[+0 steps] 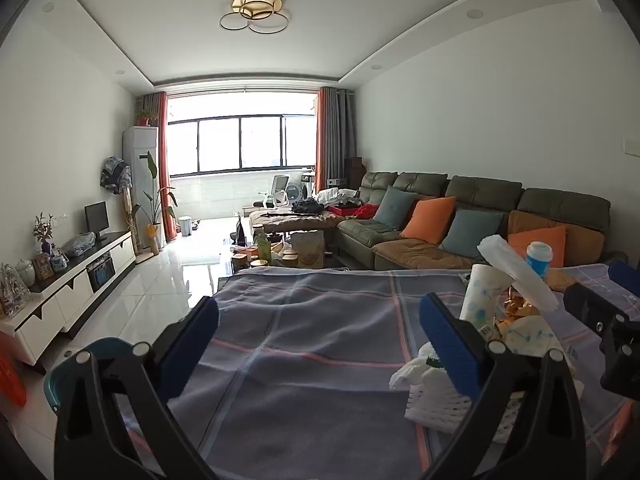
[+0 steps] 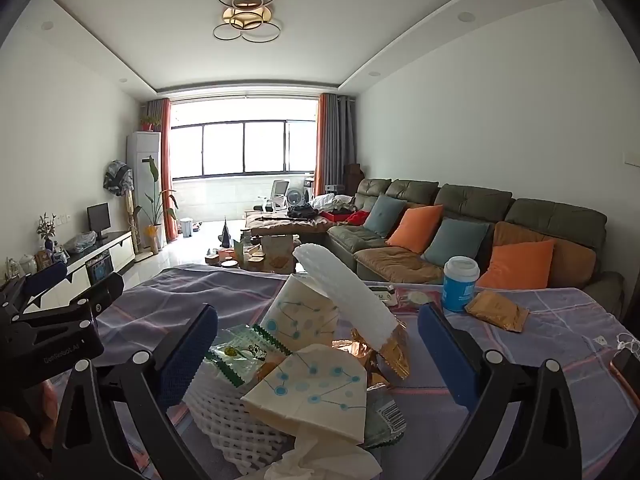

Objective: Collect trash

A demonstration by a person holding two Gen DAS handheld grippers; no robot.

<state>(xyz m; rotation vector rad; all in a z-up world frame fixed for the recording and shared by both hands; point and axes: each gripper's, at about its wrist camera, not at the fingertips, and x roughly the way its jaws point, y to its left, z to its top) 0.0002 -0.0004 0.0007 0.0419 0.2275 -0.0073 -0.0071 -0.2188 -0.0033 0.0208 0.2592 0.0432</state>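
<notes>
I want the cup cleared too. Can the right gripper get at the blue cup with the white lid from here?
Probably yes. The right gripper is open and the blue cup stands upright ahead, to its right, with bare blanket before it; the trash pile lies left of that path.

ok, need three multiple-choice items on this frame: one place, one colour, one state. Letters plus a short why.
1. Where does the blue cup with the white lid stand?
A. on the plaid cloth, beyond the trash pile
B. on the TV cabinet
C. on the floor

2. What colour are the pads of the right hand-held gripper?
A. red
B. blue
C. yellow

3. How do the jaws of the left hand-held gripper stand?
A. shut on the foam net
B. shut on nothing
C. open, nothing between them

Key: 1 A, the cup sits on the plaid cloth behind the pile of wrappers, near the sofa. 2 B, both pads are blue. 3 C, only bare cloth shows between the wide-apart pads; the white foam net lies off to one side.
</notes>
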